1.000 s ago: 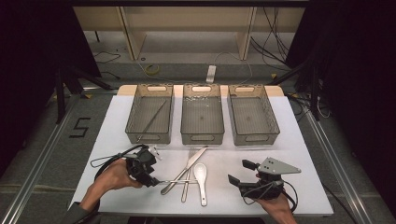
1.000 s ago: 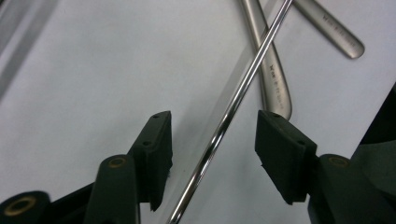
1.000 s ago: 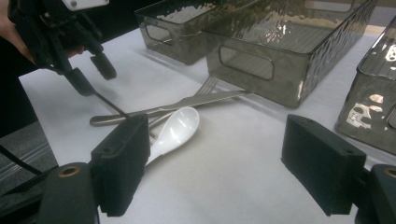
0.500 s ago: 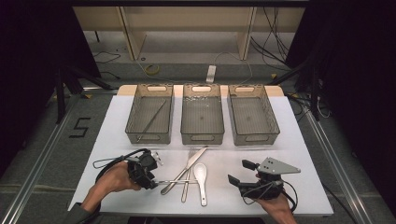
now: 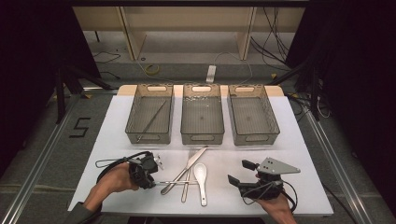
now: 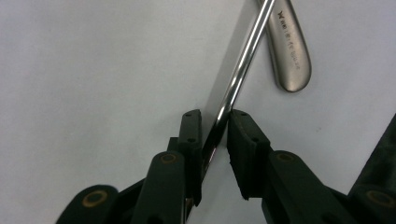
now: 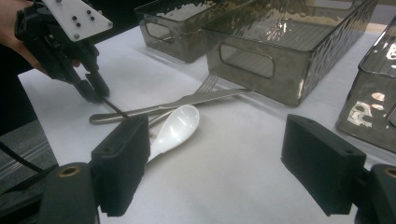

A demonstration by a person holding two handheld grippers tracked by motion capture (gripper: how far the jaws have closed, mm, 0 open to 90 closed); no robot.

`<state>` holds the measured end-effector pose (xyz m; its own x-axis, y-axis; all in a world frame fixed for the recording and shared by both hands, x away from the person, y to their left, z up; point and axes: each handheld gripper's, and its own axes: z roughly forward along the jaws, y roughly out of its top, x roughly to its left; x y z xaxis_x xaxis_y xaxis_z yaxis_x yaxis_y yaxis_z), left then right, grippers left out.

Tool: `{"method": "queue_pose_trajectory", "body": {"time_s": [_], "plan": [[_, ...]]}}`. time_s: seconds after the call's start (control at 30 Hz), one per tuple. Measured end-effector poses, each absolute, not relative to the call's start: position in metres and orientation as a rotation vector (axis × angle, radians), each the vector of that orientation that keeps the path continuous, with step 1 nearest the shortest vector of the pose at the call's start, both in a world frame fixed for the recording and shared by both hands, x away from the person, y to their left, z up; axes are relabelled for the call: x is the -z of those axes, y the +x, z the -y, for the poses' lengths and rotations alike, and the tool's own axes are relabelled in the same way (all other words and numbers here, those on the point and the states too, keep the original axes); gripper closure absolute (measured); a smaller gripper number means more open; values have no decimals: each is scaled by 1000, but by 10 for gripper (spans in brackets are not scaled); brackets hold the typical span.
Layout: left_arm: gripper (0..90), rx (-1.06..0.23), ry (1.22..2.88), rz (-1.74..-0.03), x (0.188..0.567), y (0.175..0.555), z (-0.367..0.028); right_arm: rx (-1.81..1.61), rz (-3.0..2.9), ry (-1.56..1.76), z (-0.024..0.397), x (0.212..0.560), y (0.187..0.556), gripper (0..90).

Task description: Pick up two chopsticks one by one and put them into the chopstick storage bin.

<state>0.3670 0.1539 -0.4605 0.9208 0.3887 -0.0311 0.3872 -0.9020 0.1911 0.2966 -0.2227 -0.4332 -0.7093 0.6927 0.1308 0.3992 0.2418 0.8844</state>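
Your left claw (image 6: 215, 126) is down at the desk (image 5: 299, 140) w/ the near end of the metal chopstick (image 6: 236, 70) between its jaws. The jaws have just been closing and stand narrow, but there's a sliver of gap showing. One pad looks to be against the rod and the other just beside it, so I'd call it not clamped yet. The chopstick lies flat on the desk in front of the trays. Its far end runs in under the pile of knife (image 5: 194, 161), fork (image 5: 187, 179) and white spoon (image 5: 201, 175), and the knife handle ends just beside it. Expect it to be light, stiff, round and polished, i.e. slippery: it'll prob roll or twist between flat pads, and it sits so low there's little to bite on. You're holding near the tip, so the long free end may droop or swing. A grip a bit further toward the middle would be steadier, if the knife handle leaves room. Squeeze square across it, pads centred, and lift slow so it slides clear of the other cutlery w/o dragging it. A matching chopstick (image 5: 153, 116) lies in the left tray (image 5: 133, 112), likely where this one goes. The right claw (image 7: 217, 149) rests wide open w/ nothing in it, to the right of the spoon.
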Motion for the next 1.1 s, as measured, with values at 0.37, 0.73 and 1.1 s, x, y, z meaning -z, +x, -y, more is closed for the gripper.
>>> {"method": "queue_pose_trajectory", "body": {"time_s": [0.37,0.73,1.1], "plan": [[839,-24,2916,-450,460,362,-154,-1451,-2245,1009,222,434,296,245],[847,-49,2883,-464,453,362,-156,-1451,-2245,1008,222,433,297,245],[847,-71,2748,-581,439,366,-160,-1450,-2245,1007,222,433,297,245]]}}
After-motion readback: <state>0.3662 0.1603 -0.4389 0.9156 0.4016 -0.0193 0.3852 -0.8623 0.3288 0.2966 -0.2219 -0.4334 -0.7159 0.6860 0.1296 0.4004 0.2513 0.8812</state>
